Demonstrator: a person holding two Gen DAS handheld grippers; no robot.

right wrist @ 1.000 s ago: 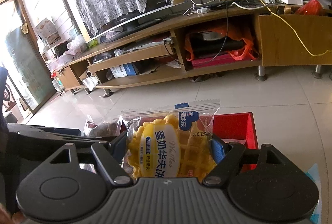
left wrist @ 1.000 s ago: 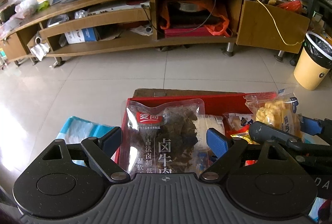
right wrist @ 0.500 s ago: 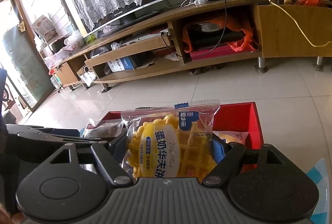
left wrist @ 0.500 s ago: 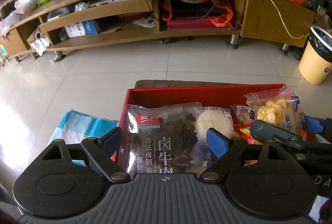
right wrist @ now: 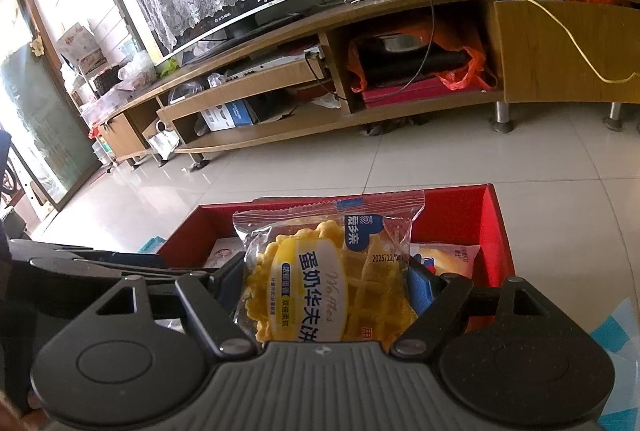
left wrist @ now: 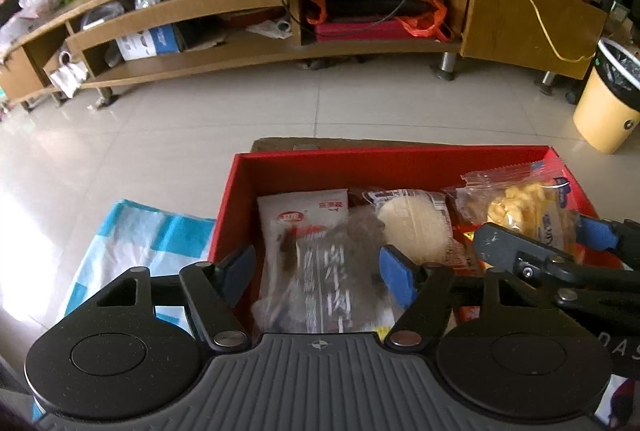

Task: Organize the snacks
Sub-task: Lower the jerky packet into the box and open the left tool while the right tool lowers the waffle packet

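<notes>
two grippers over the red box [left wrist: 304, 167], both pointing down into it. left gripper [left wrist: 318, 269]: jaws closing, beef jerky pack [left wrist: 320, 267] lies between the blue pads but the pads don't press it, gap visible on both sides; pack looks blurred, resting in the box near its left wall. right gripper [right wrist: 326, 281]: about half open and clamped on the waffle pack [right wrist: 320, 271], pads tight against both sides of the bag, pack upright above the box's near edge.

box contents, left wrist view: jerky pack at left, round pale cake in clear wrapper [left wrist: 412, 227] just beside it toward the middle, orange-wrapped items under the right gripper, partly hidden. right wrist view adds a bun pack [right wrist: 448, 259] at the right wall and a white pack [right wrist: 224, 253] at the left side of the box.

box sits on a brown board [left wrist: 280, 143], blue-white cloth [left wrist: 136, 231] touching its left side. tiled floor [left wrist: 200, 135] beyond.
</notes>
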